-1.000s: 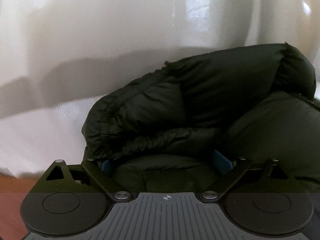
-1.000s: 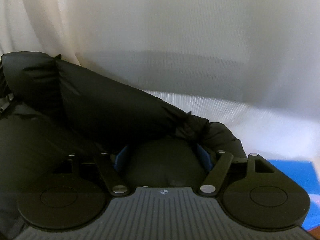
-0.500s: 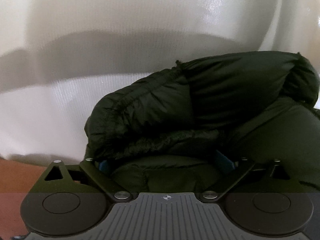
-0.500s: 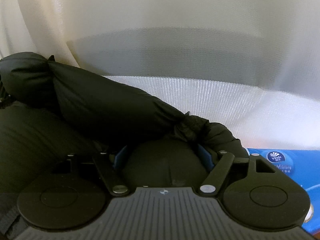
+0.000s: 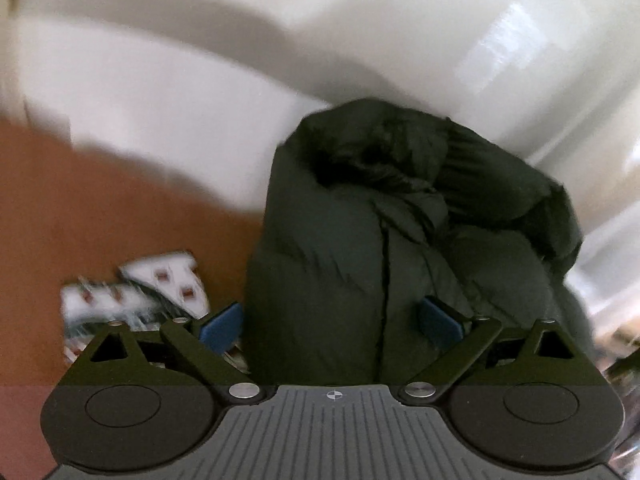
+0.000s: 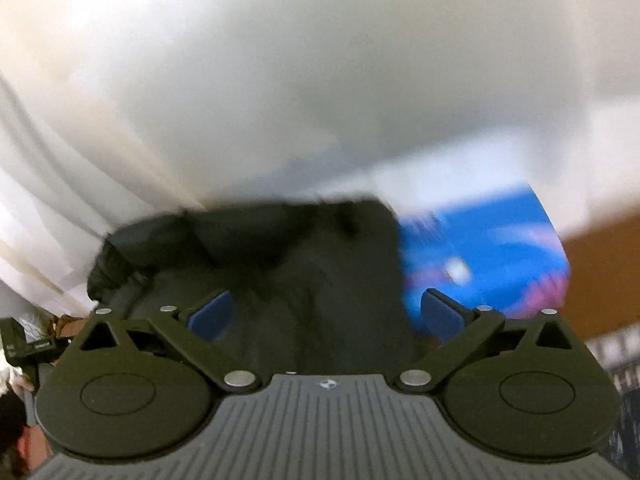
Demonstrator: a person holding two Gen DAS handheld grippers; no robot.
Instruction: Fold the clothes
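A black puffer jacket (image 5: pixel 360 260) stands bundled in front of my left gripper (image 5: pixel 331 320), its cuffed sleeve folded over the top. The left jaws stand wide around its lower part. The left blue pad (image 5: pixel 222 322) shows bare beside the jacket's edge, and the right pad (image 5: pixel 440 320) lies against the fabric. In the blurred right wrist view the same jacket (image 6: pixel 300 260) lies low between the jaws of my right gripper (image 6: pixel 326 316). Those jaws are opening, and a gap shows between the jacket and the right pad (image 6: pixel 440 316).
White cloth (image 5: pixel 200 80) hangs behind the jacket in both views. A brown surface (image 5: pixel 80 200) lies to the left, with white printed packets (image 5: pixel 132 292) on it. A blue printed package (image 6: pixel 480 248) sits just right of the jacket. A dark device (image 6: pixel 24 344) is at the lower left.
The right jaws have spread wider and that gripper has pulled back and up from the jacket. The left view has rolled and shifted; the brown surface and packets have come into sight.
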